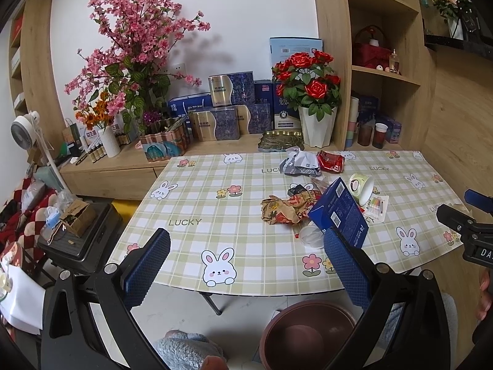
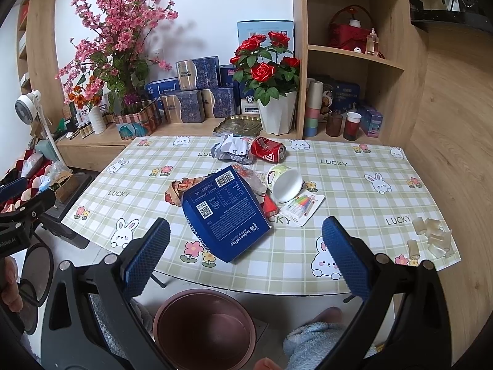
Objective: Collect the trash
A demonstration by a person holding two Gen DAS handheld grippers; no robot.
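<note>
Even, bright indoor light in both views; no hard glare. Blossom branch throws soft grey shadow on white wall, right of it, so light falls from left. Strong fisheye bending: shelves bow, dark vignette in corners. Table centre sharp; frame edges slightly soft.

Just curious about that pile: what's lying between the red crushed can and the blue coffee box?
In the right wrist view, clear crumpled plastic wrap lies between the red can and the blue box, with the tipped white cup just beside it.
</note>
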